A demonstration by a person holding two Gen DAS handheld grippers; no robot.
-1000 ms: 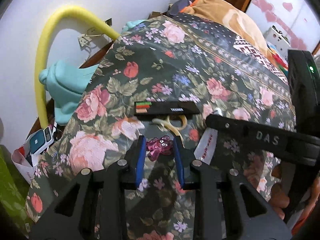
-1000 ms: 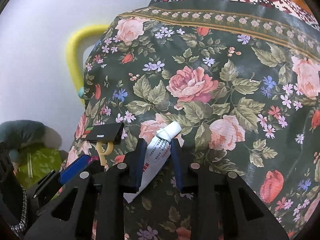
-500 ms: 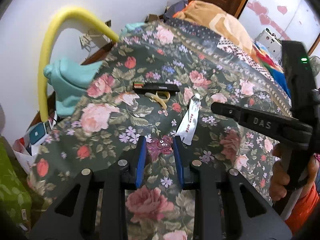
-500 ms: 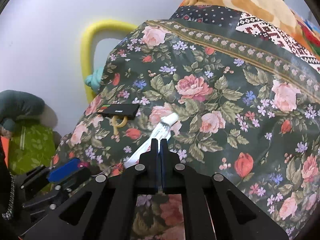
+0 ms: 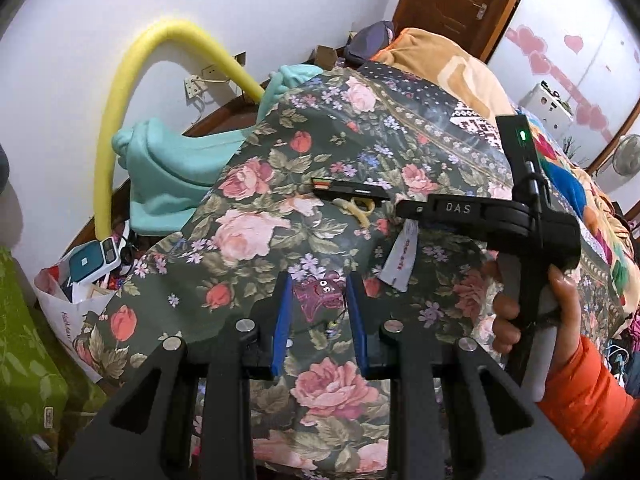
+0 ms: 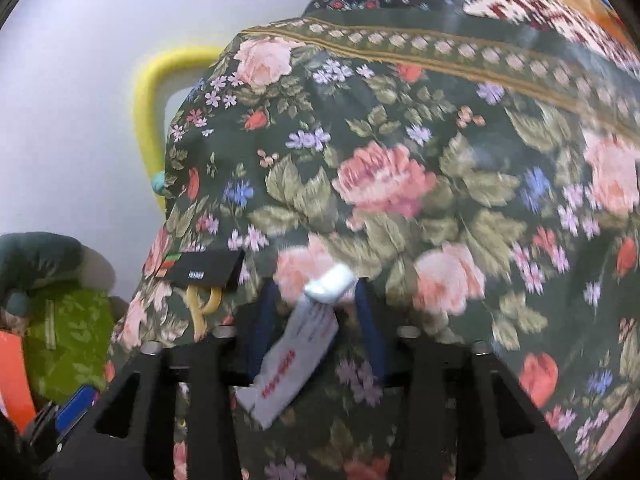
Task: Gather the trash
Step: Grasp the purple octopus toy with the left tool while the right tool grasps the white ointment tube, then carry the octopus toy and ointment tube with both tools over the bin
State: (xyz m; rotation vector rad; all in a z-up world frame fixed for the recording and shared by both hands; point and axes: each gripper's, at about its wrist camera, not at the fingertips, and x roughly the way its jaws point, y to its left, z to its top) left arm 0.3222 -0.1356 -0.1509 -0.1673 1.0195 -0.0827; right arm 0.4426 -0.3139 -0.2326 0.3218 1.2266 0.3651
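Left claw: the left gripper (image 5: 319, 308) is pinching a crinkly purple wrapper (image 5: 319, 294) between its blue pads, held clear above the floral bedspread (image 5: 248, 236).
Left view, change: a second ago that wrapper sat low, close by the black box (image 5: 350, 191); now the claw has lifted and pulled back with it, so the box and the yellow scissors (image 5: 357, 207) look farther off.
Left view, other hand: a hand (image 5: 532, 300) in an orange sleeve (image 5: 580, 392) grips the right tool's handle, its arm reaching over the white tube (image 5: 402, 258).
Left view, likely bin: a white bag (image 5: 70, 316) of odds and ends stands on the floor by the bed; I'd guess the wrapper is bound there.
Right claw: the right gripper (image 6: 316, 312) straddles the tube (image 6: 298, 348), cap end up; the picture is blurred, so I can't tell whether the pads press it.
Right view, change: half a second ago the jaws were pressed together above the tube, gripping nothing; they have just been opening, and the tube now lies between them.
Meaning: one piece is collected; the tube looks like a second try, and it still lies on the bedspread.
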